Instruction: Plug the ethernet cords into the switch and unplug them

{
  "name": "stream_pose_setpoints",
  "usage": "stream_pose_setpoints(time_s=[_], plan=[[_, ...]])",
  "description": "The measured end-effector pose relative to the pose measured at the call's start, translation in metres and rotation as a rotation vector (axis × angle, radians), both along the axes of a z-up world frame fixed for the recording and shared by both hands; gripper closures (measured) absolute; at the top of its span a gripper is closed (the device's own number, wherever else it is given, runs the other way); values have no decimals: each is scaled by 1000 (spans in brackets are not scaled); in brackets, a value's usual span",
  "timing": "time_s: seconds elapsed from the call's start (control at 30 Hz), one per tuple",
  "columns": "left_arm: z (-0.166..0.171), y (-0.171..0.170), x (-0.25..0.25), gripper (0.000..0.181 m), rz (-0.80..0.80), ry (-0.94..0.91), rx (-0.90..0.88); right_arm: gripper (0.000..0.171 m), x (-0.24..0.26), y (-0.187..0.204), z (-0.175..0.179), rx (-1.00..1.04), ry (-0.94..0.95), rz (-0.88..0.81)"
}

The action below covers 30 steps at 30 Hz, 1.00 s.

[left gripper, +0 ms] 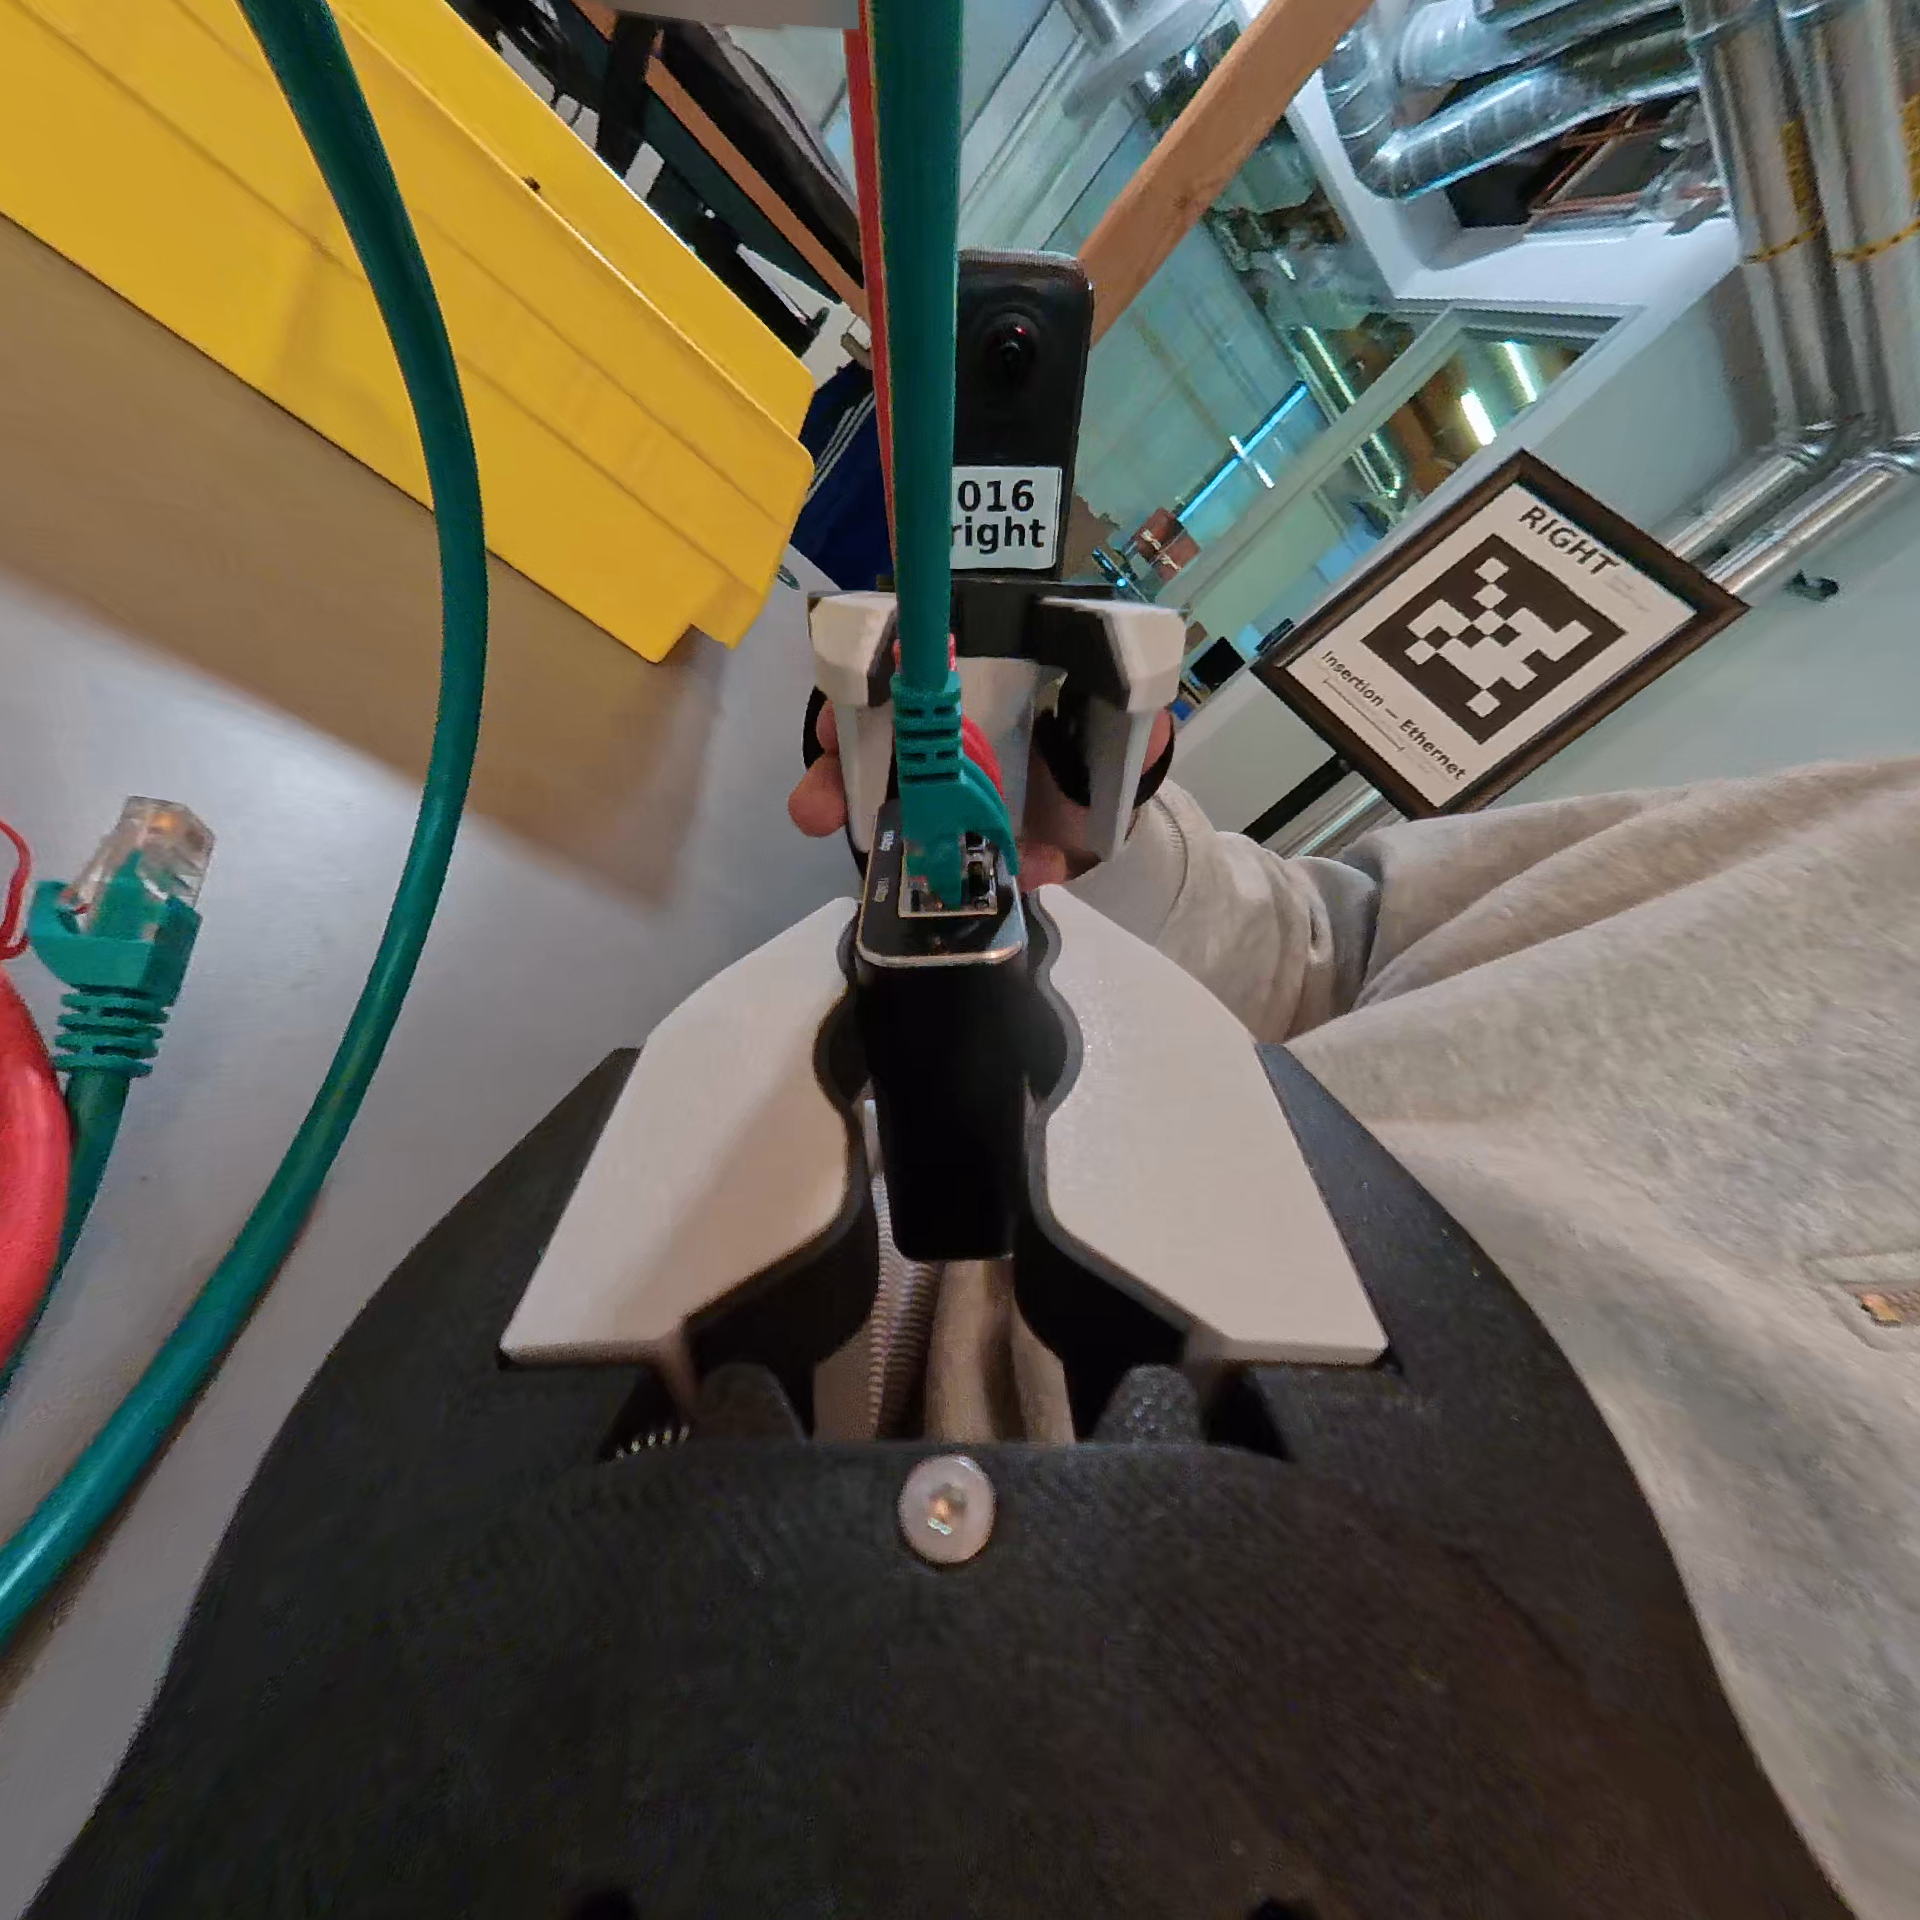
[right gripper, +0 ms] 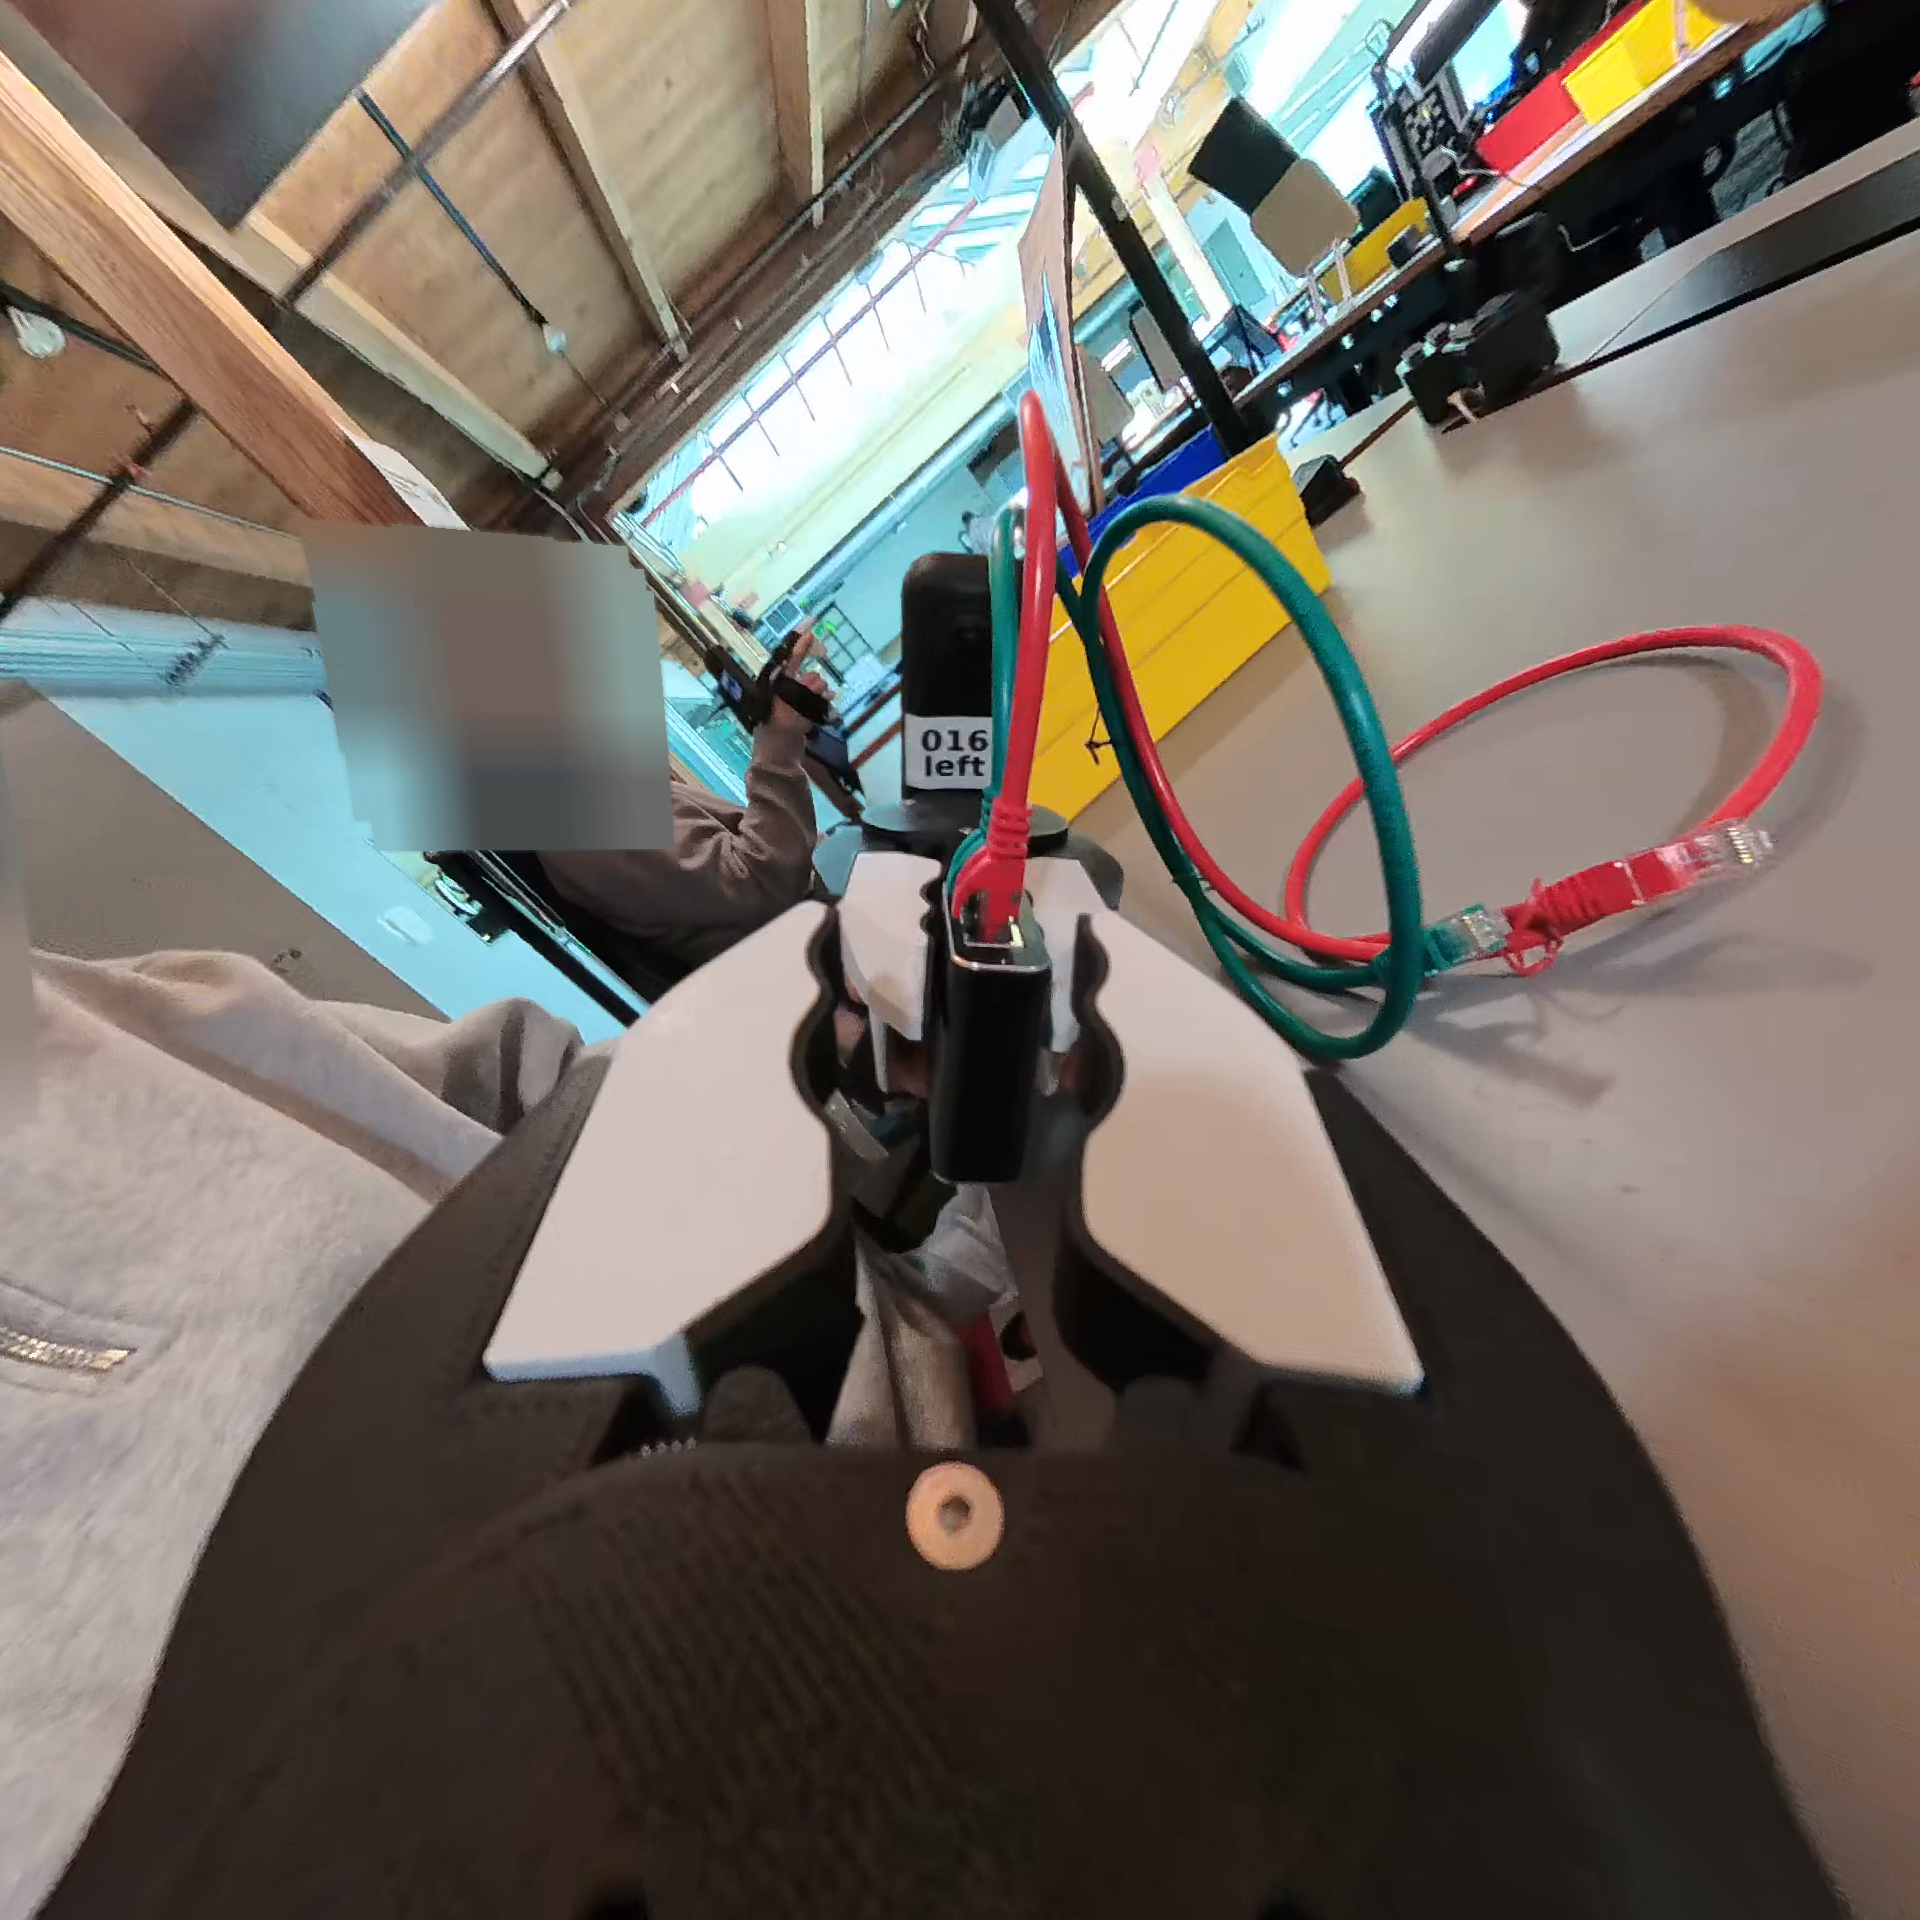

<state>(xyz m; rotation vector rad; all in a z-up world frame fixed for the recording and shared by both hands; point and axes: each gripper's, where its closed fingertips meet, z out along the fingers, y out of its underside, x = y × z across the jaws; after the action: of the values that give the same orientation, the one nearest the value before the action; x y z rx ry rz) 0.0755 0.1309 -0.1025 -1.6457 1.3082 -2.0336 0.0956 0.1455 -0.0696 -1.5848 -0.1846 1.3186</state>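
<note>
In my left wrist view, at nine o'clock, the free green plug (left gripper: pixel 123 914) lies on the grey table (left gripper: pixel 623 831), with a red cable (left gripper: pixel 26 1164) touching it at the frame edge; at eleven o'clock a yellow bin (left gripper: pixel 499 343) stands on a brown box (left gripper: pixel 260 561), whose edge is near the green cable (left gripper: pixel 416 623) loop; at the centre my left gripper (left gripper: pixel 940 997) is clamped on the black switch (left gripper: pixel 940 1081), and a green connector (left gripper: pixel 940 790) sits in its port at twelve o'clock; behind it my right gripper (left gripper: pixel 992 748) faces me; at two o'clock a framed marker sign (left gripper: pixel 1496 634) stands well apart.

In my right wrist view my grey sleeve (right gripper: pixel 208 1143) fills nine o'clock; at the centre the right gripper (right gripper: pixel 966 997) has its fingers beside the switch (right gripper: pixel 985 1070), but I cannot tell if they press it; a red connector (right gripper: pixel 992 862) is plugged at twelve o'clock; at three o'clock the cables loop on the table (right gripper: pixel 1662 1143), with open surface around the free red plug (right gripper: pixel 1662 862).
</note>
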Motion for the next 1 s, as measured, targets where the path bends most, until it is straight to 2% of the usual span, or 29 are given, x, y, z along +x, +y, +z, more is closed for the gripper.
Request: stream_pose_setpoints(time_s=[0.1,0.33,0.43,1.0], plan=[[-5,2,2,156,22,16,54,128,-2,0,-1,2,-18,3],[-20,5,3,156,52,76,252,134,-22,-3,-18,77,-321,-19],[-21,3,2,155,40,79,281,137,-23,-2,-18,128,-395,-49],[-8,4,2,156,35,32,114,138,-21,1,-16,108,-320,-43]])
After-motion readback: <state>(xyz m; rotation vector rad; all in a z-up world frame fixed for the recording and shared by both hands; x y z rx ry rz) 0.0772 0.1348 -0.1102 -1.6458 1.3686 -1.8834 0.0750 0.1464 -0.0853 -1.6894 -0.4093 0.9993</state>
